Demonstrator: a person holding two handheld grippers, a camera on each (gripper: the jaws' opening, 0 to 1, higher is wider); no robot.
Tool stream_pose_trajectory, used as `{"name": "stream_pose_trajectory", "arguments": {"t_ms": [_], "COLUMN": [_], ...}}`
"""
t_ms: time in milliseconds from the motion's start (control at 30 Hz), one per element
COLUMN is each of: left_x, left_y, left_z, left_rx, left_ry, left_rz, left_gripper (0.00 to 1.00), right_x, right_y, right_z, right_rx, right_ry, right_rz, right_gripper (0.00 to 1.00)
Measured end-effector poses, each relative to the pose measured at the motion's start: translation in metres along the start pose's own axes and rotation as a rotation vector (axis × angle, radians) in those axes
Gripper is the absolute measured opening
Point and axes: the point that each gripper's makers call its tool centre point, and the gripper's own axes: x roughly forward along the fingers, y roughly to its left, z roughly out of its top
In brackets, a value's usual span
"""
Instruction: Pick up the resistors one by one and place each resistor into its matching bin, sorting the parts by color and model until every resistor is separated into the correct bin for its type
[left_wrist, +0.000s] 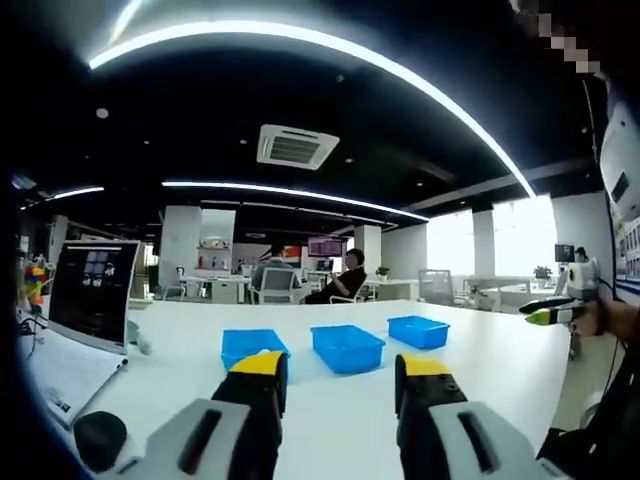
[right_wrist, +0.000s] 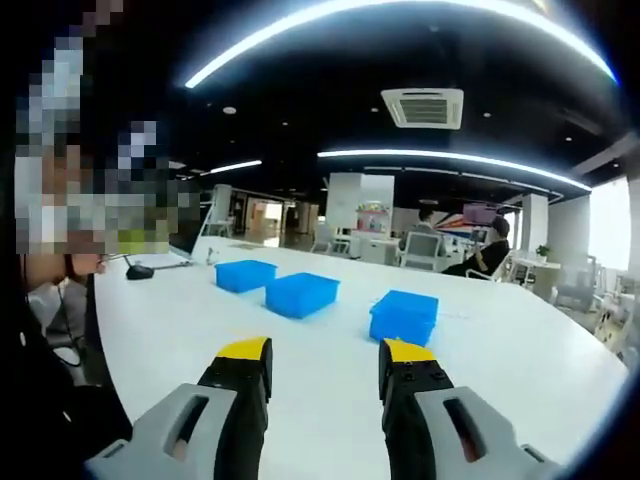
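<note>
Three blue bins stand in a row on the white table (left_wrist: 500, 370): left bin (left_wrist: 254, 346), middle bin (left_wrist: 347, 347), right bin (left_wrist: 418, 331). My left gripper (left_wrist: 340, 375) hovers over the table on the near side of them, open with nothing between its yellow-tipped fingers. In the right gripper view the same bins appear as the far bin (right_wrist: 245, 275), the middle bin (right_wrist: 302, 293) and the near bin (right_wrist: 404, 316). My right gripper (right_wrist: 326, 360) is open and empty, held short of the bins. It also enters the left gripper view at the far right (left_wrist: 550, 313), held in a hand.
An open laptop (left_wrist: 90, 300) sits at the table's left end, with a black mouse (left_wrist: 100, 440) near it. A small dark object (right_wrist: 140, 271) lies at the table's far left corner. People sit at desks (left_wrist: 345, 280) in the background. The person's body (right_wrist: 50, 330) is at the left.
</note>
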Motion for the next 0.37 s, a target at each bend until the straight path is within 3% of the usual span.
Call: {"name": "stream_pose_trajectory", "arguments": {"t_ms": [367], "left_x": [0.027], "left_y": [0.002], "left_z": [-0.001], "left_rx": [-0.001], "left_ry": [-0.005], "left_rz": [-0.015], "left_gripper": [0.42], "right_x": [0.008], "right_y": [-0.005], "right_z": [0.001], "right_rx": [0.004], "right_ry": [-0.008], "right_rz": [0.002], "right_gripper": [0.44]}}
